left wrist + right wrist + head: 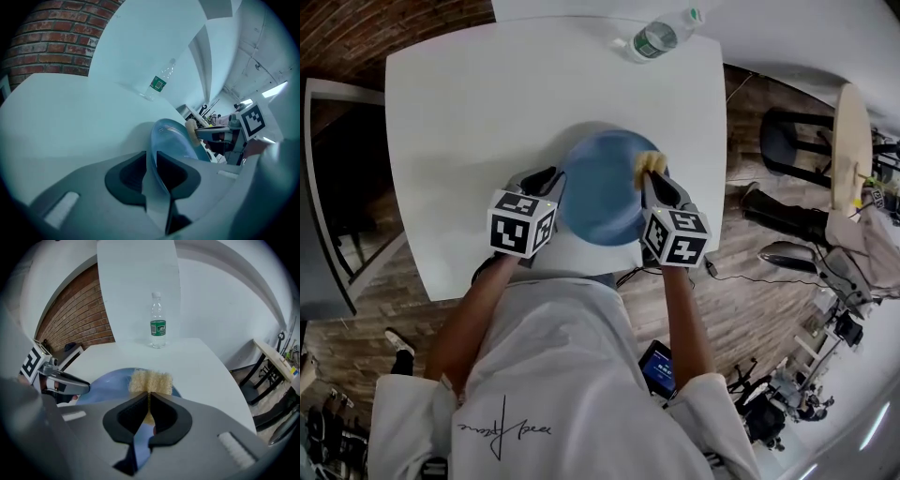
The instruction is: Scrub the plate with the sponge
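colour rundown, scrub bench

plate point(600, 192): blue. sponge point(649, 165): pale yellow. table point(469, 112): white. water bottle point(656, 37): clear, green label. cubes on left gripper point(551, 178) and right gripper point(654, 180): black-and-white square markers; bodies grey. brick wall point(51, 42): red-brown. floor point(356, 319): brown wood.

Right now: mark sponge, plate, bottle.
sponge point(151, 382), right gripper view, middle of its fuzzy face.
plate point(600, 192), head view, bare blue centre.
bottle point(158, 327), right gripper view, green label.

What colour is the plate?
Blue. The plate shows best in the head view.
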